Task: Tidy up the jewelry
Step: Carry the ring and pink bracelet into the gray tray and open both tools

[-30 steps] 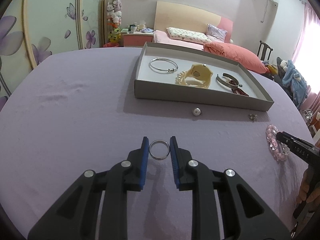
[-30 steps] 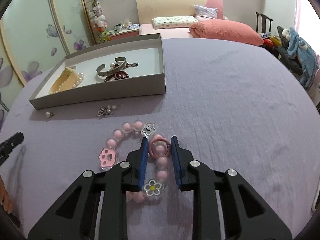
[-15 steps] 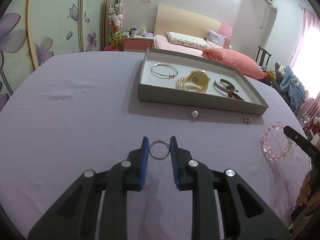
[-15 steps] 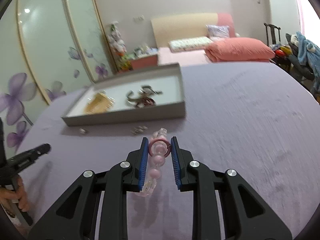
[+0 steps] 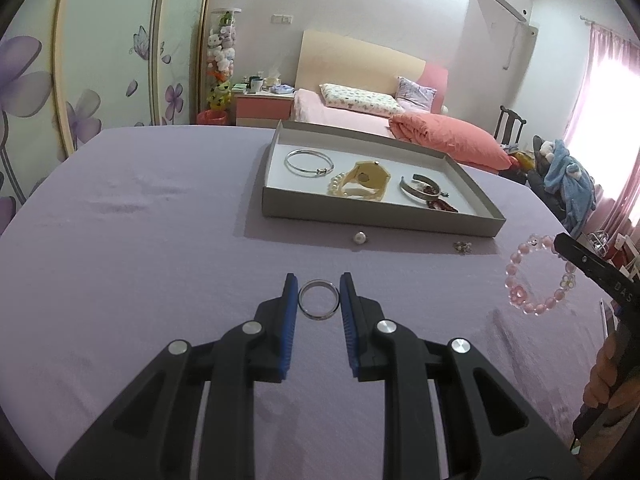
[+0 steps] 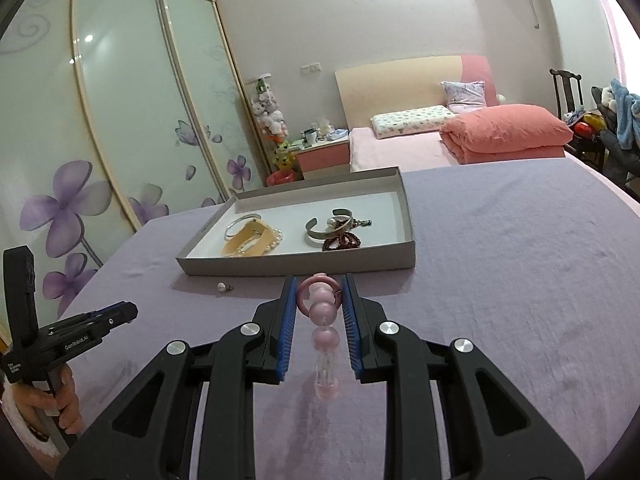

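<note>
My left gripper (image 5: 319, 295) is shut on a silver ring (image 5: 319, 299) and holds it above the purple tablecloth. My right gripper (image 6: 319, 295) is shut on a pink bead bracelet (image 6: 322, 312), which hangs lifted off the table; the bracelet also shows in the left wrist view (image 5: 538, 280). The grey jewelry box (image 5: 372, 214) lies ahead and holds a silver bangle (image 5: 309, 162), a pearl and beige piece (image 5: 360, 182), a silver cuff (image 5: 418, 189) and dark red beads (image 6: 342, 241).
A pearl earring (image 5: 359, 237) and a small charm (image 5: 462, 246) lie on the cloth in front of the box. The pearl earring also shows in the right wrist view (image 6: 222, 287). A bed and wardrobe stand beyond the table.
Both grippers have risen from the table with their pieces. The pink bracelet was lifted off the cloth and now hangs from my right gripper. The ring stays in my left gripper.
</note>
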The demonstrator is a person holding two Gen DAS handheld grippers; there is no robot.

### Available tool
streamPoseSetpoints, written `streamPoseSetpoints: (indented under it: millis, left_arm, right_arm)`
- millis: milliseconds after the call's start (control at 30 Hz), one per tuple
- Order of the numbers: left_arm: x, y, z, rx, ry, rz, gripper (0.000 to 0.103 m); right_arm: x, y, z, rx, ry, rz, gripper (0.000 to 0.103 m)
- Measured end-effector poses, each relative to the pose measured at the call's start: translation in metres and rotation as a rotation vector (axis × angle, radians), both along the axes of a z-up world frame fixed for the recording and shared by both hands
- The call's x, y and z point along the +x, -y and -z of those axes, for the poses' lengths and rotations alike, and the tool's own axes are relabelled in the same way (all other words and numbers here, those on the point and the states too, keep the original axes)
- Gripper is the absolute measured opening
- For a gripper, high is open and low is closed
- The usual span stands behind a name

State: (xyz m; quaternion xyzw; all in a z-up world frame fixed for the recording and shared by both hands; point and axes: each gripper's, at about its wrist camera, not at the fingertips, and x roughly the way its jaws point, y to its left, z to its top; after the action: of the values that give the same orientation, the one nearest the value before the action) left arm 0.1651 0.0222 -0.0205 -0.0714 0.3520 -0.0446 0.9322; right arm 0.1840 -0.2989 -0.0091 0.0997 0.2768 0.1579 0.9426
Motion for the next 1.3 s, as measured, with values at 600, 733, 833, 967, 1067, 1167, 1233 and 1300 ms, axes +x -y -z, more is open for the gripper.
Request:
streamPoseSetpoints:
  millis: [600, 733, 833, 967, 1067, 1167, 1233, 1300]
  left_arm:
    - [-0.018, 0.01, -0.022, -0.015, 0.145, 0.029, 0.022]
    - [-0.022, 0.015, -0.034, -0.003, 0.207, 0.041, 0.022]
    - [-0.021, 0.019, -0.043, 0.009, 0.244, 0.048, 0.022]
    - [-0.017, 0.021, -0.057, 0.014, 0.296, 0.041, 0.022]
    - [-0.011, 0.022, -0.069, 0.025, 0.34, 0.033, 0.022]
    - [-0.004, 0.023, -0.078, 0.035, 0.38, 0.025, 0.022]
    - [0.002, 0.025, -0.083, 0.039, 0.398, 0.02, 0.022]
    - [0.007, 0.026, -0.086, 0.04, 0.407, 0.022, 0.022]
  right_arm:
    - [-0.005, -0.004, -0.01, 0.033, 0.049, -0.004, 0.024]
    - [-0.006, -0.006, -0.015, 0.038, 0.074, -0.005, 0.024]
    - [-0.007, -0.008, -0.022, 0.038, 0.101, -0.007, 0.024]
    - [-0.007, -0.013, -0.032, 0.037, 0.143, -0.008, 0.024]
    - [-0.005, -0.015, -0.042, 0.034, 0.184, -0.007, 0.024]
    - [-0.002, -0.018, -0.051, 0.025, 0.222, -0.002, 0.024]
    - [0.001, -0.02, -0.057, 0.023, 0.245, -0.003, 0.024]
    - [0.004, -0.022, -0.063, 0.018, 0.265, -0.002, 0.024]
